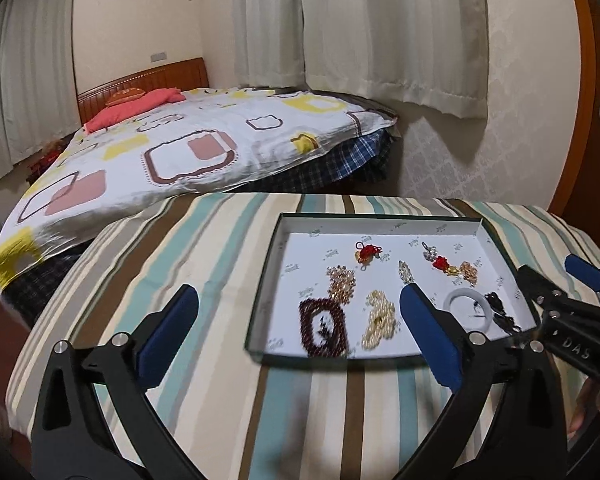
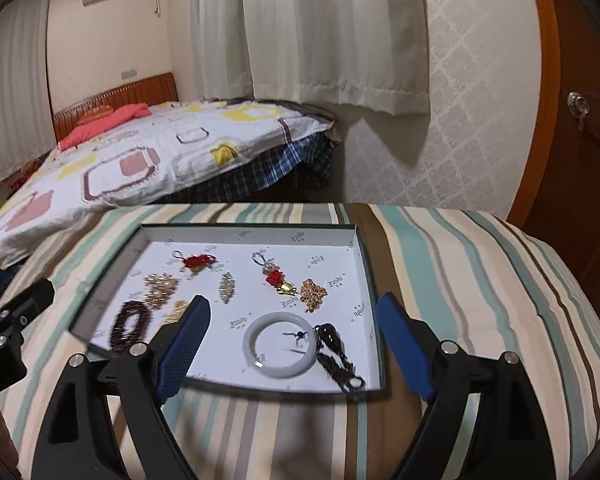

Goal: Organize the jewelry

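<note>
A shallow white box lid (image 1: 296,232) (image 2: 236,236) lies on the striped cloth and holds the jewelry. In it are a dark red bead bracelet (image 1: 324,330) (image 2: 130,326), a cream bead strand (image 1: 380,320), a gold bead cluster (image 1: 342,282) (image 2: 160,286), a white bangle (image 1: 466,304) (image 2: 280,346), red knot charms (image 1: 368,252) (image 2: 276,278), a gold chain (image 2: 313,294) and a dark pendant (image 2: 332,340). My left gripper (image 1: 298,332) is open above the box's near edge. My right gripper (image 2: 294,350) is open over the bangle and also shows in the left wrist view (image 1: 580,280).
The box sits on a table covered with a striped cloth (image 1: 180,264) (image 2: 460,280). A bed with a patterned sheet (image 1: 188,148) (image 2: 140,152) stands behind it. Curtains (image 1: 380,32), a wall and a wooden door (image 2: 580,140) are at the back and right.
</note>
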